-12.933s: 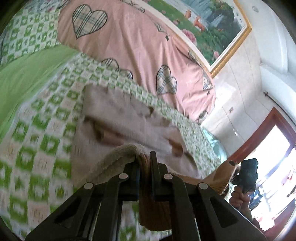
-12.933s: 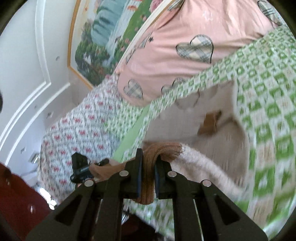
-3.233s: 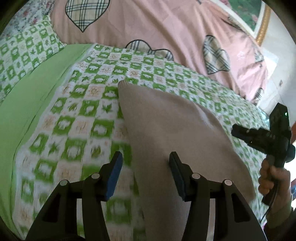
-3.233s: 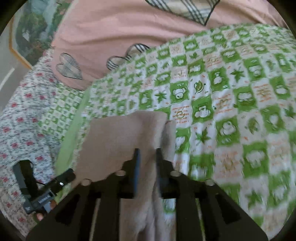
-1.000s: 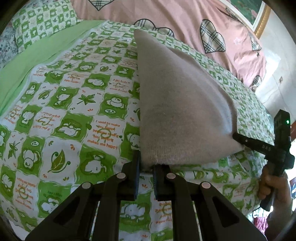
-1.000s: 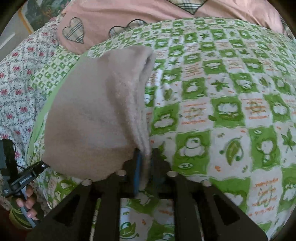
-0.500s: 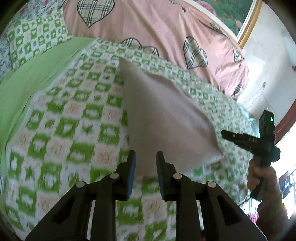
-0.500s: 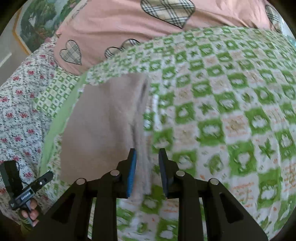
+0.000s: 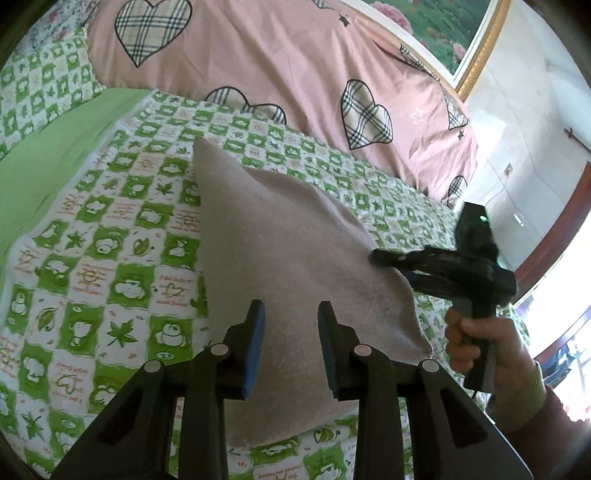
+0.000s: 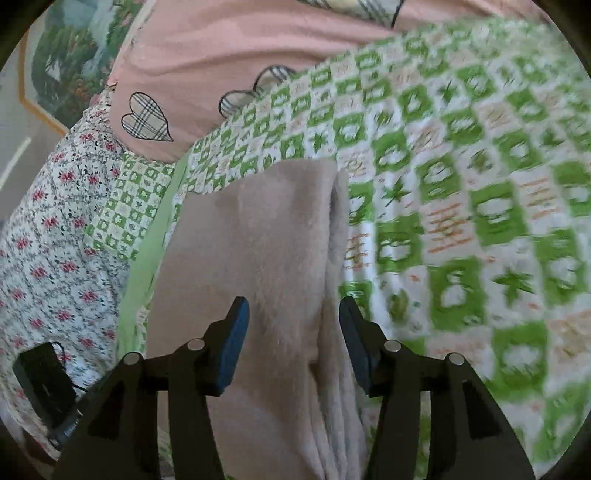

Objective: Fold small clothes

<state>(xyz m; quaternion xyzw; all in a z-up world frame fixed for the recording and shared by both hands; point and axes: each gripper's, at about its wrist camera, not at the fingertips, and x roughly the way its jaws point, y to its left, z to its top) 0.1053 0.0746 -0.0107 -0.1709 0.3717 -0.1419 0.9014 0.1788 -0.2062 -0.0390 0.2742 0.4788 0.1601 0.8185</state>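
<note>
Both grippers, left and right, have let go: fingers released over the folded beige garment, which lies on the bed toward twelve o'clock, the fold apparently finished.

Home bedroom, bed with green checked sheet, pink heart-print quilt, framed landscape painting

One folded garment, two grippers, one bed.
One beige folded garment lies on one green-checked bed sheet; behind the garment sits one pink heart-print quilt, and beyond it one framed painting. Two grippers: left gripper near the garment, right gripper above it, in one hand.
</note>
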